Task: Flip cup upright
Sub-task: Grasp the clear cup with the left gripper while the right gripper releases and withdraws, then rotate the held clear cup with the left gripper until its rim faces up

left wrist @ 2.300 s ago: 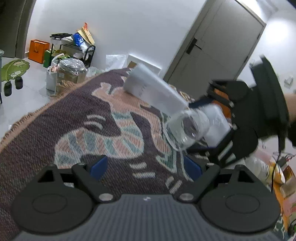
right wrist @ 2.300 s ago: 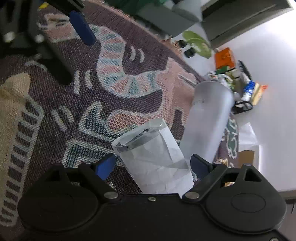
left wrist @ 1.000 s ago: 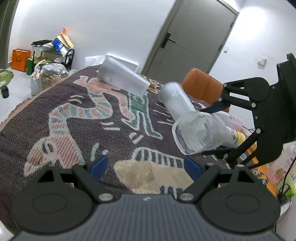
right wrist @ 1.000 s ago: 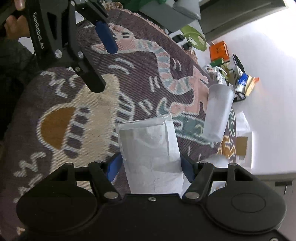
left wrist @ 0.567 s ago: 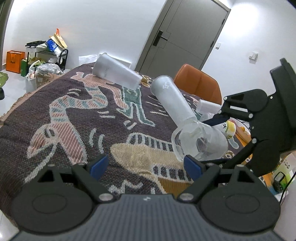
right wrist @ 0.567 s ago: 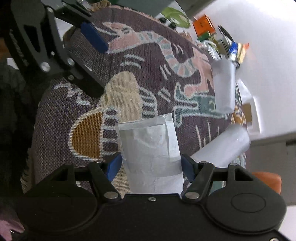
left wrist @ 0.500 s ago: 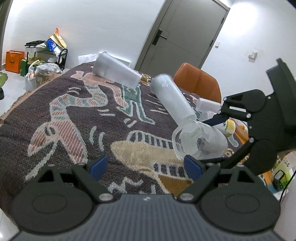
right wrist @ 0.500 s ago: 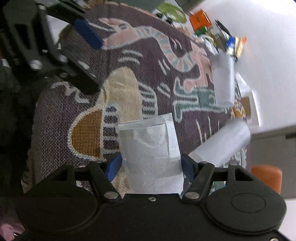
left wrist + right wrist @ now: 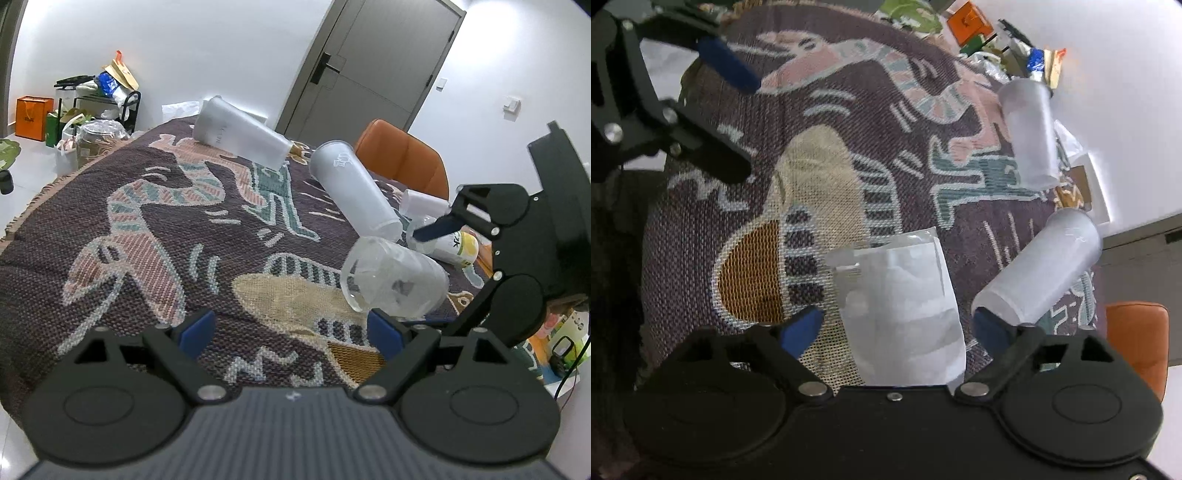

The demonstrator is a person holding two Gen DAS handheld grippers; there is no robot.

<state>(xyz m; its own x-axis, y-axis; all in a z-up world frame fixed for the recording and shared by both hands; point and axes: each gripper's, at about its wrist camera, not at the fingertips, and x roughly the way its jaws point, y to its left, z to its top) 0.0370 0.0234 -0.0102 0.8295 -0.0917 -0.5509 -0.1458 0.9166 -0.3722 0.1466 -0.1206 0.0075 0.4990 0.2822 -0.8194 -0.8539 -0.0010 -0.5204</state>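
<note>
A clear plastic cup (image 9: 901, 306) lies between the fingers of my right gripper (image 9: 897, 325), whose jaws now stand apart from its sides. In the left wrist view the cup (image 9: 393, 282) lies on its side on the patterned cloth, its mouth toward the camera, with the right gripper (image 9: 436, 273) around its base. My left gripper (image 9: 288, 328) is open and empty, low over the cloth just left of the cup. It shows in the right wrist view (image 9: 727, 110) at the upper left.
Two frosted white cups (image 9: 354, 192) (image 9: 240, 136) lie on their sides further back on the patterned cloth (image 9: 147, 221). A small bottle (image 9: 454, 247) and another white cup (image 9: 424, 203) lie at the right edge. An orange chair (image 9: 402, 158) stands behind the table.
My right gripper has lowered the cup onto the cloth and its jaws have opened, letting go of it. The left gripper has stayed open and drifted little.
</note>
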